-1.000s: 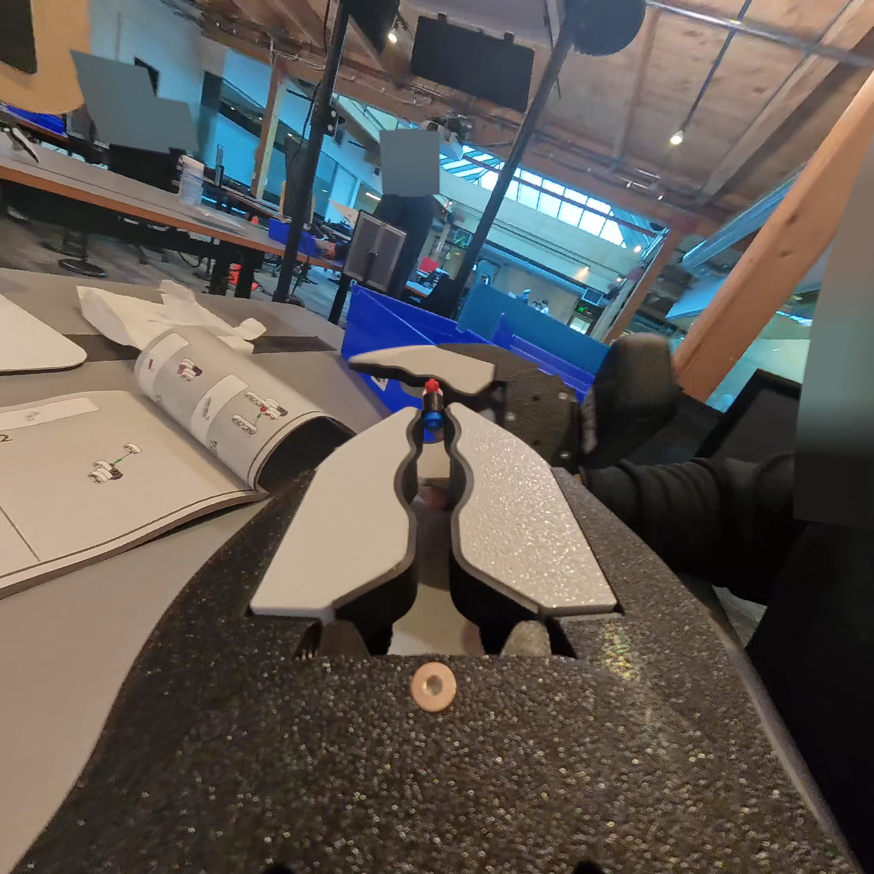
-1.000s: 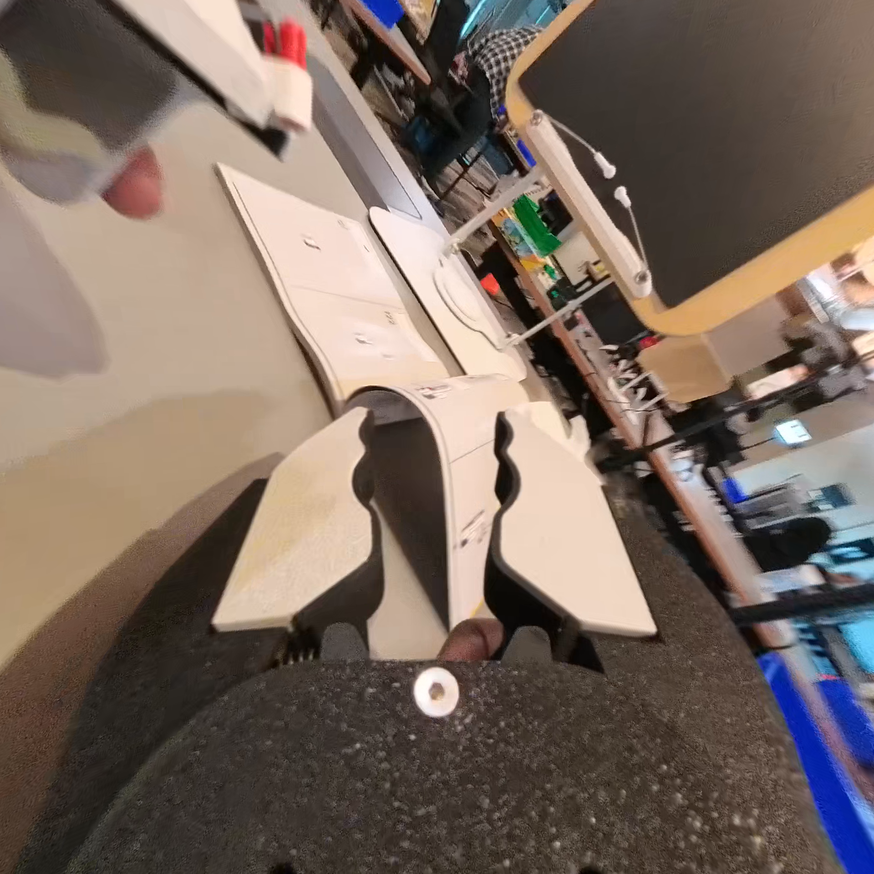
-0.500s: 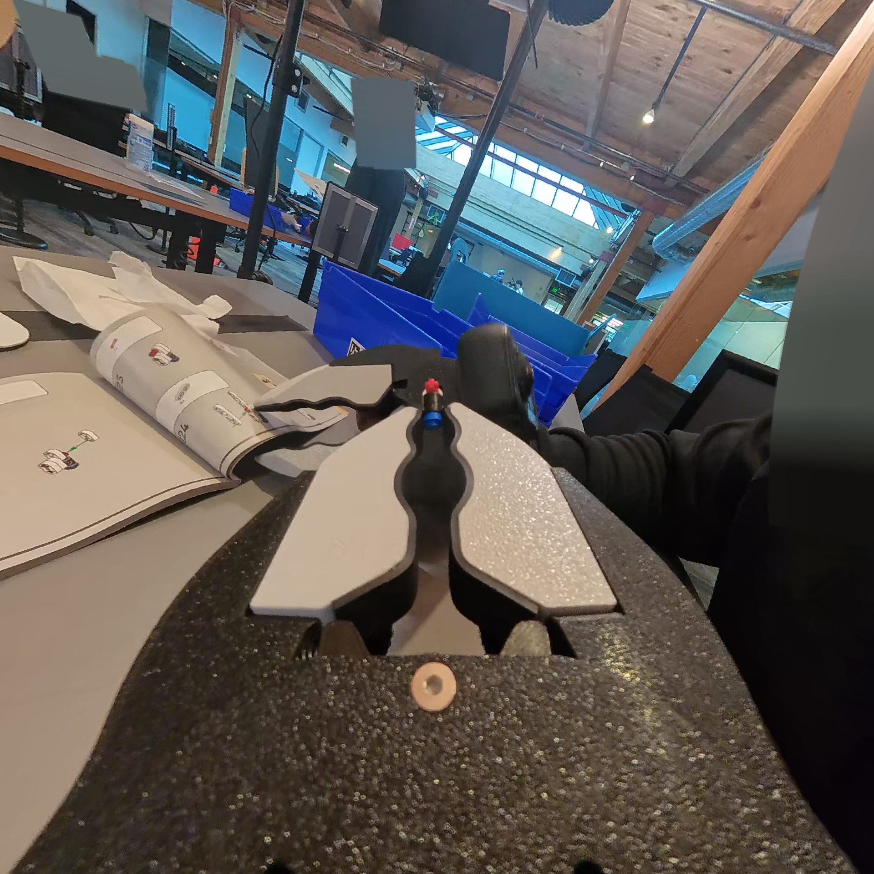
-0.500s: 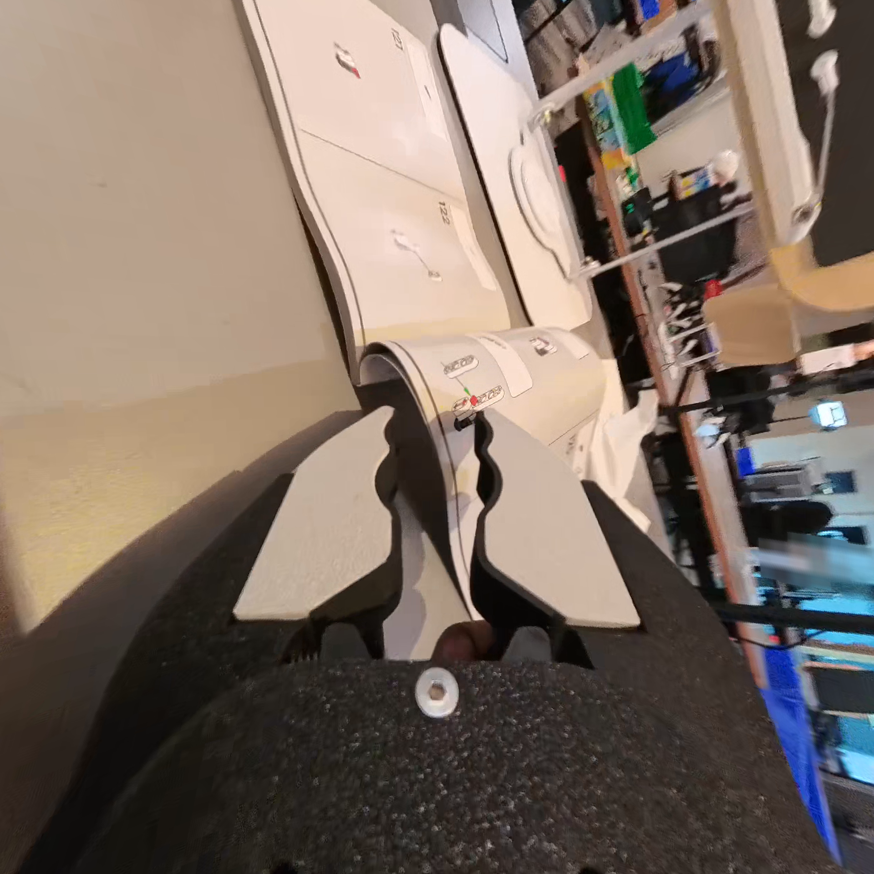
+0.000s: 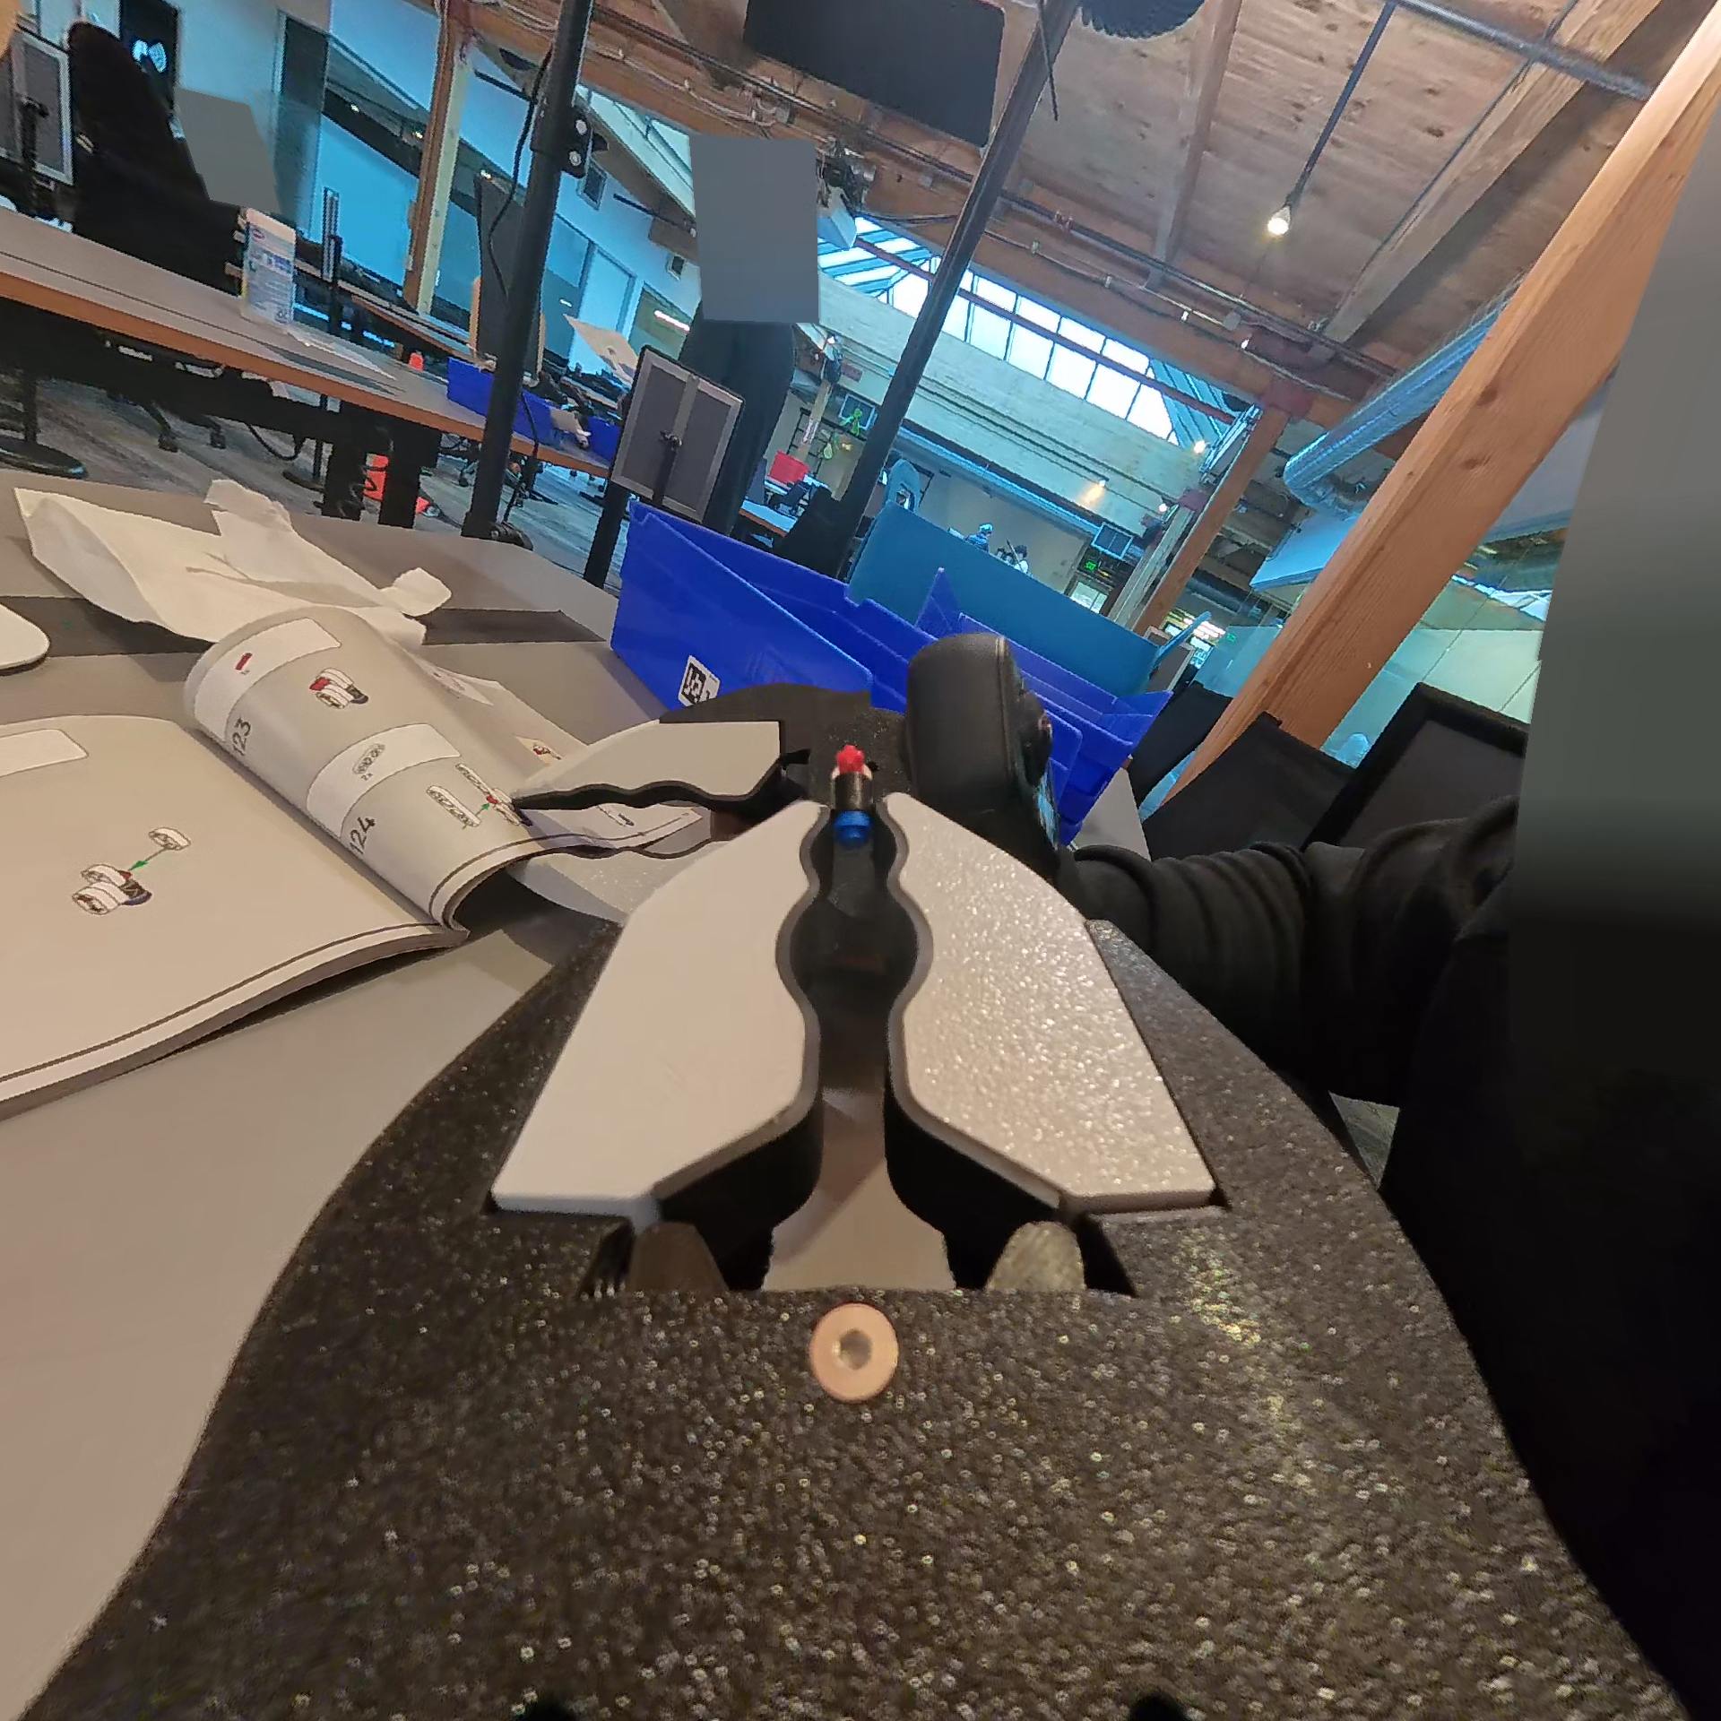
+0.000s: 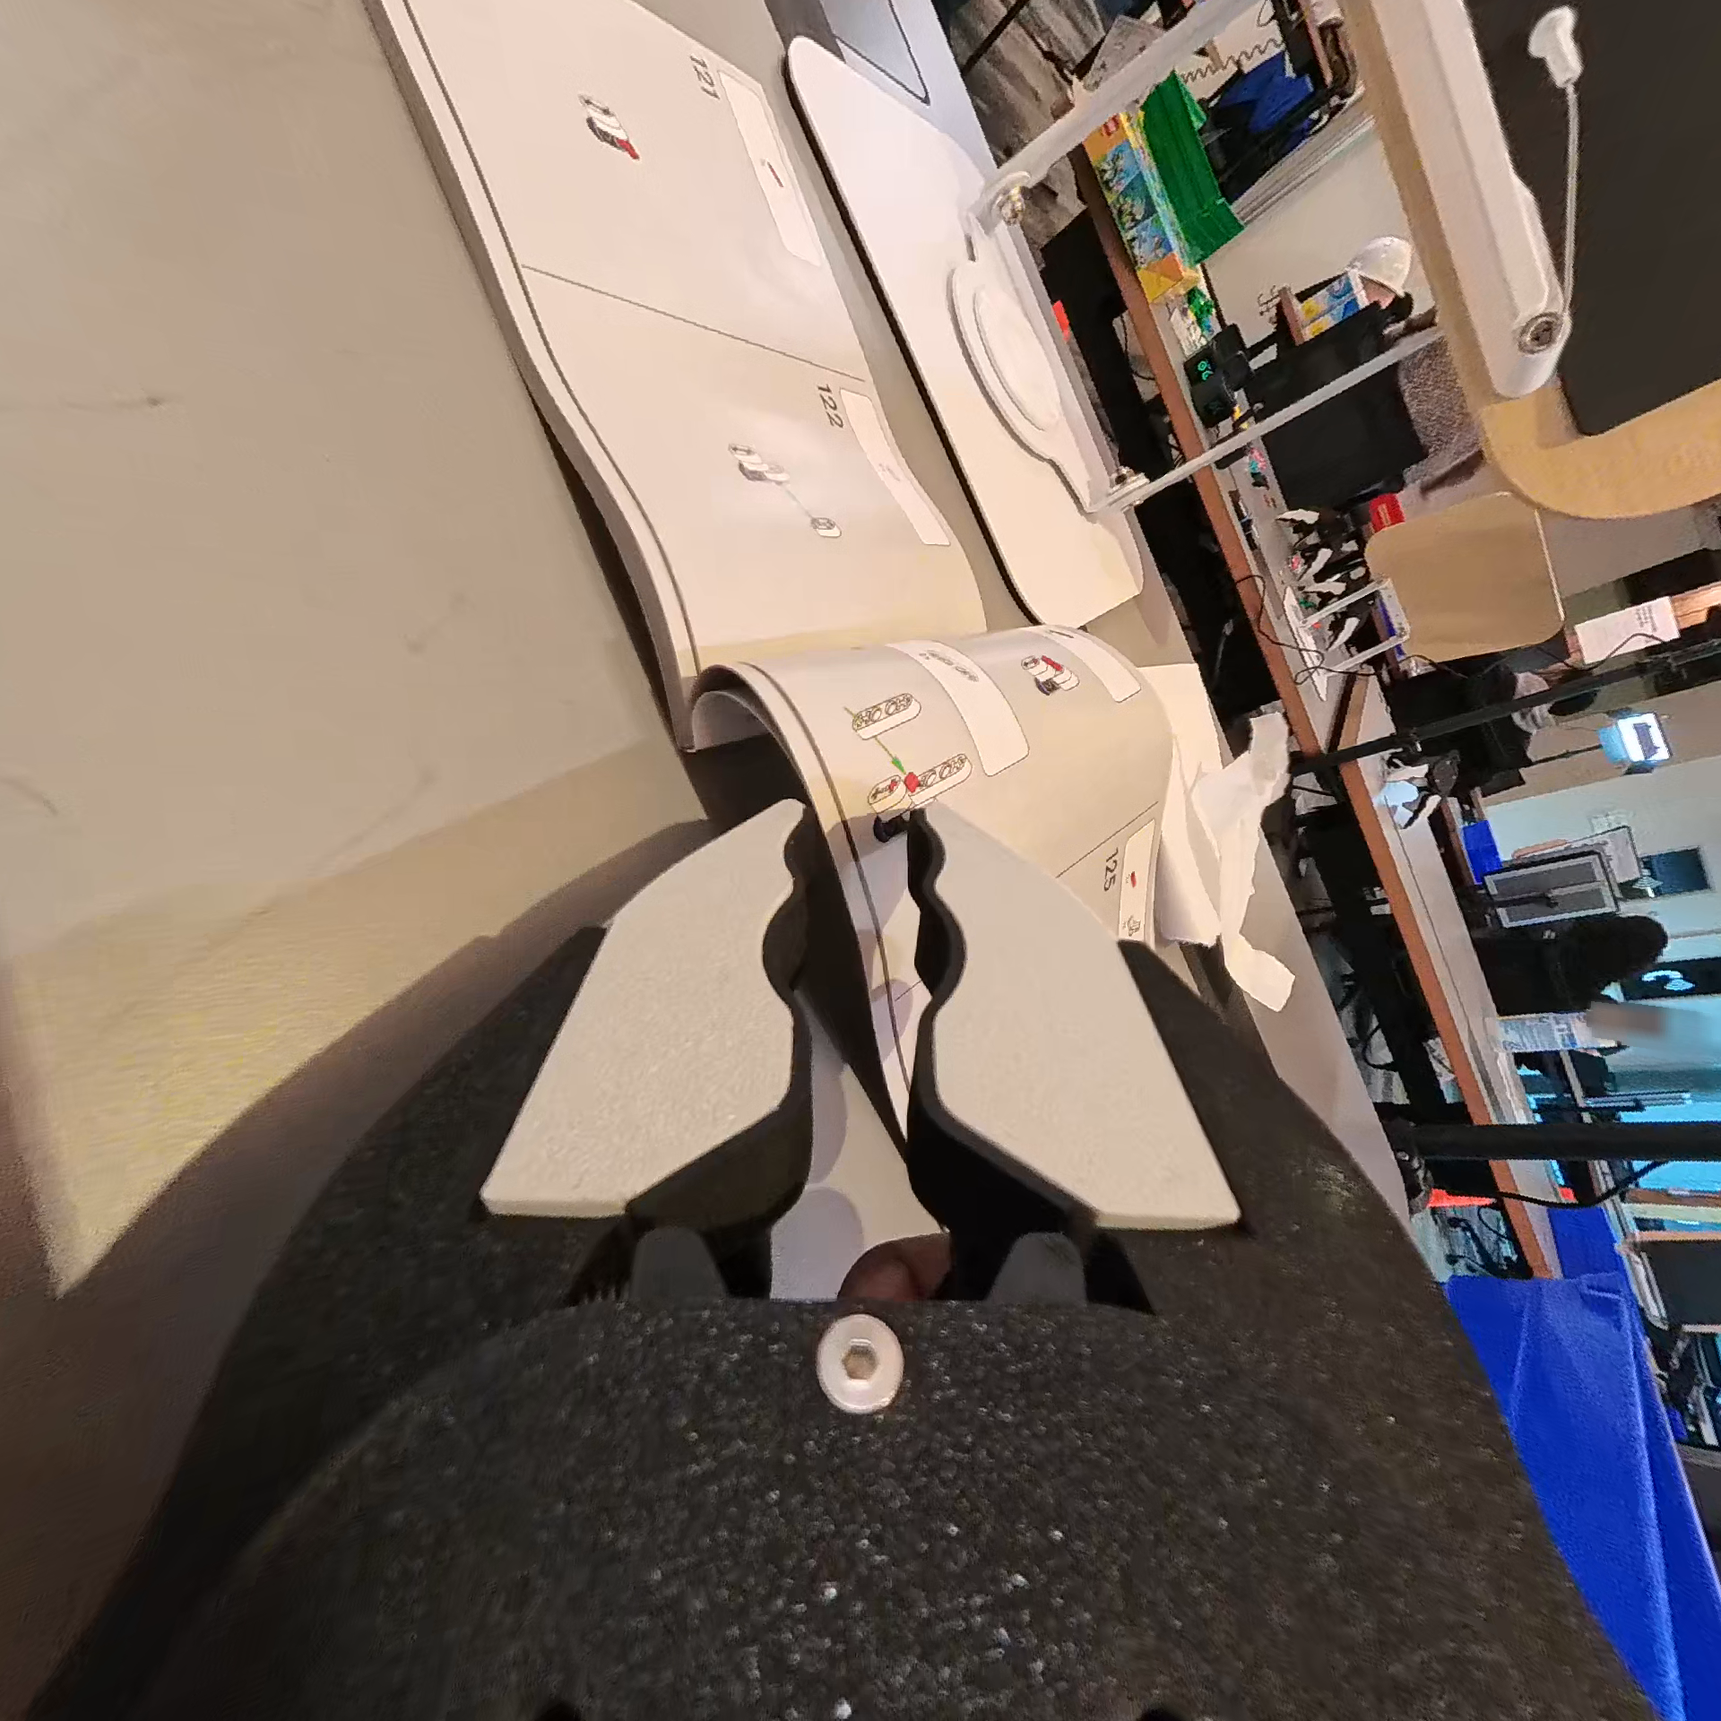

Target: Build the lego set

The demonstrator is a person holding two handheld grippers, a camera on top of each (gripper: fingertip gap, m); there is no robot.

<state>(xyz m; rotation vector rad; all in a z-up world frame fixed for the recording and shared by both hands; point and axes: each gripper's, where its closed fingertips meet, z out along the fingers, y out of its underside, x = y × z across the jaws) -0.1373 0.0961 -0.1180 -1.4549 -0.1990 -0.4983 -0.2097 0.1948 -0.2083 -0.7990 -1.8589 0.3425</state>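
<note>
1. Left wrist view, far left: crumpled white paper [image 5: 233,568] lay on the grey table [image 5: 186,1257].
2. Open instruction booklet [image 5: 186,866] lay in front of it.
3. Right gripper [image 5: 531,808] had its narrow jaws set around a lifted booklet page [image 6: 978,745]; contact unclear.
4. Left gripper [image 5: 849,824], jaws narrow, clamped a small peg [image 5: 849,792], blue, black and red.
5. Blue bin [image 5: 745,605] stood behind.

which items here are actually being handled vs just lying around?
Handled:
- small black pin with red and blue tips, clamped in left gripper
- curled page of instruction booklet, between right gripper fingers

Lying around:
- crumpled white paper
- blue bins
- white tray
</note>
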